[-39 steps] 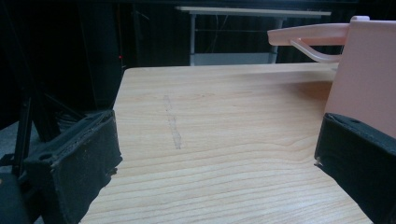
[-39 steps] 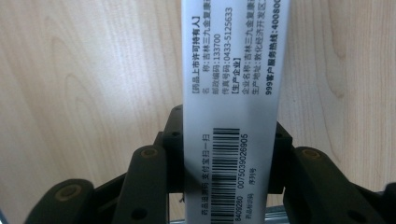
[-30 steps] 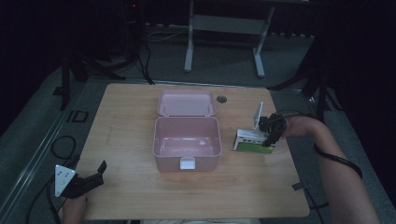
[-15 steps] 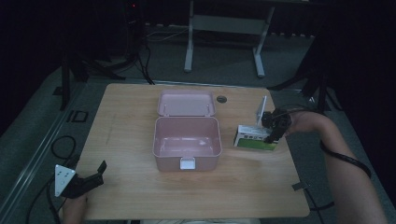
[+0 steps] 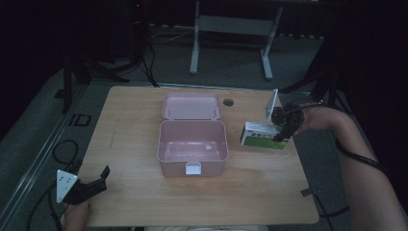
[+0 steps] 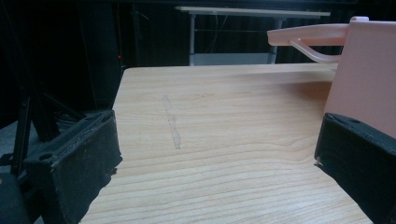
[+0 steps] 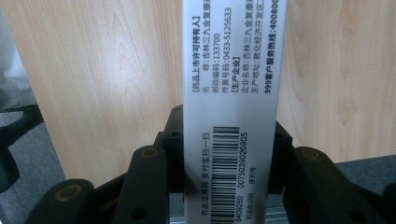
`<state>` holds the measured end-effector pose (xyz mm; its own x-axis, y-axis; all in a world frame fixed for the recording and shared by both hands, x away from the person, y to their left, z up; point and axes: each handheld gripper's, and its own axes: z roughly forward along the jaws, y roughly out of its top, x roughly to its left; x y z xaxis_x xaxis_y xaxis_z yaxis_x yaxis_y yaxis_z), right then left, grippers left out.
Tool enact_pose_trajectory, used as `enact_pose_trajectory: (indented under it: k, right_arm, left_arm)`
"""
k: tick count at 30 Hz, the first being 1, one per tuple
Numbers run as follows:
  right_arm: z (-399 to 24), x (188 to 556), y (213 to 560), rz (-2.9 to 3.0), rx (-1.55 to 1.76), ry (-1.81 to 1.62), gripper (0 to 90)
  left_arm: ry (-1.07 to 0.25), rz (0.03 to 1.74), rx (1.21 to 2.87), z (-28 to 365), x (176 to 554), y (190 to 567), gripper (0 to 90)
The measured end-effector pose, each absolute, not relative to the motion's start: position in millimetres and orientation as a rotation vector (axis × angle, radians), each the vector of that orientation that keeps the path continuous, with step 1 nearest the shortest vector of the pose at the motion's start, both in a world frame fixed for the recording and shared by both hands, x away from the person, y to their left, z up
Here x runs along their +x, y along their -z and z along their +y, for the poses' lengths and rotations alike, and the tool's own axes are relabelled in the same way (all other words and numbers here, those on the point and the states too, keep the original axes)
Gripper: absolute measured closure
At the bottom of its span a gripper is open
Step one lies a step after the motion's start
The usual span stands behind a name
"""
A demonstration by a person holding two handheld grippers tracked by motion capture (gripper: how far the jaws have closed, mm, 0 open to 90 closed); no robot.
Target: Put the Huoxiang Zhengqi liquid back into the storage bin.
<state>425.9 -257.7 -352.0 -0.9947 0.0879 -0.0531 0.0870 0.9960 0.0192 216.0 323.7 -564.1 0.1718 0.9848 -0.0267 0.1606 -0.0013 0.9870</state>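
A white and green medicine box (image 5: 259,135) hangs just above the table, right of the open pink container (image 5: 192,166). My right gripper (image 5: 284,129) is shut on the box's right end. In the right gripper view the box's white barcode side (image 7: 233,84) runs up between the two black jaws of my right gripper (image 7: 227,136), which press on both sides. The container's lid (image 5: 191,106) lies back flat and its inside looks bare. My left gripper (image 5: 91,171) rests open at the table's front left corner. In its own view my left gripper (image 6: 217,154) holds nothing, with the pink container wall (image 6: 369,79) at the right.
The wooden table (image 5: 144,202) has a small round cable hole (image 5: 228,102) behind the lid. A faint scratch (image 6: 172,123) marks the wood ahead of the left gripper. A metal desk frame (image 5: 231,24) stands on the floor beyond, and cables (image 5: 62,149) lie at the left.
My right gripper has risen with the medicine box, lifting it off the table. The left gripper and the pink container have stayed put.
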Motion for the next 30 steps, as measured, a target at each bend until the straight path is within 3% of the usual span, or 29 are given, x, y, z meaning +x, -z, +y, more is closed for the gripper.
enact_pose_trajectory:
  k: [30]
  right_arm:
    - [-191.3,416.0,298.1,3.043,0.015,-0.106,63.0]
  left_arm:
    - [-0.988,1.197,1.389,324.2,215.5,564.2,0.2]
